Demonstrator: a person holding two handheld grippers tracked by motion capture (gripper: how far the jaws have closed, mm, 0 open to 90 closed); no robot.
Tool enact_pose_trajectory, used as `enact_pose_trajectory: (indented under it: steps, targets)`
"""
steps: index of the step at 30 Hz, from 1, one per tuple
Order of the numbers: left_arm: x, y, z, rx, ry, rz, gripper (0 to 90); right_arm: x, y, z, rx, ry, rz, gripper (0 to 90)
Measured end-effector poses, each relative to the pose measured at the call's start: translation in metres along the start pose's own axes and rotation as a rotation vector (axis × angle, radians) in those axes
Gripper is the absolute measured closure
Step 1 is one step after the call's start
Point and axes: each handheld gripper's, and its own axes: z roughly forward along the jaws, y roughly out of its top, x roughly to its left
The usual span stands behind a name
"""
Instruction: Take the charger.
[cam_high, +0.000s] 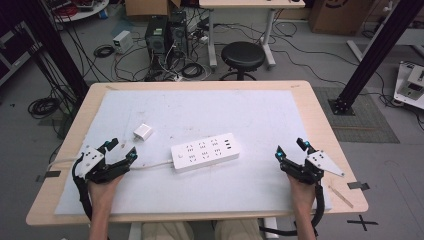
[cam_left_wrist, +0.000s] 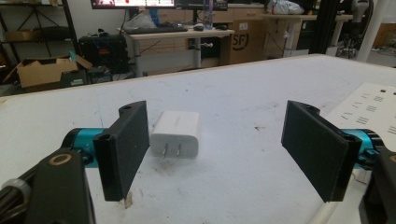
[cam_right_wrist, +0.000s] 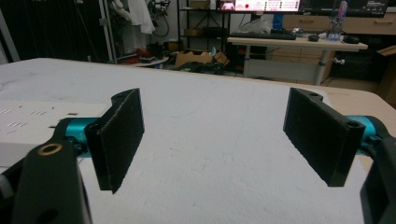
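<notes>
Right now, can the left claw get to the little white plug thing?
Probably yes. The left claw is open and the white charger lies just ahead of it on the mat, nearer one jaw, with nothing between them.

The light is even and quite bright, and it seems to come from above. The white mat (cam_high: 200, 107) on the table reflects it without strong glare. Shadows are soft and short: a faint one lies under the power strip (cam_high: 205, 151), and a small one under the charger (cam_left_wrist: 176, 135). The high view is a little soft and grainy, and the floor at its corners looks darker. In both gripper views the near black pads (cam_left_wrist: 125, 147) are slightly blurred, and the far room is dimmer and less sharp.
</notes>
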Motion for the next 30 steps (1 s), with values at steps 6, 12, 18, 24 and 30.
enact_pose_trajectory:
  steps: [6,12,18,24,30]
  targets:
    - [-0.0021,0.0001,0.0005,0.006,0.000,0.019,23.4,0.0012,0.0005,0.0013,0.012,0.001,-0.024,20.7]
    - [-0.0043,0.0005,0.0014,0.018,-0.002,0.041,23.4,0.0007,0.0007,0.0012,0.018,0.001,-0.008,20.7]
    - [-0.0045,0.0006,0.0017,0.020,0.001,0.044,23.4,0.0015,0.0009,0.0015,0.022,0.002,-0.015,20.7]
    - [-0.0047,0.0008,0.0022,0.024,0.012,0.038,23.4,0.0009,0.0009,0.0020,0.018,0.002,-0.019,20.7]
    - [-0.0035,0.0012,0.0027,0.032,0.014,0.032,23.4,0.0000,0.0012,0.0026,0.026,-0.003,-0.006,20.7]
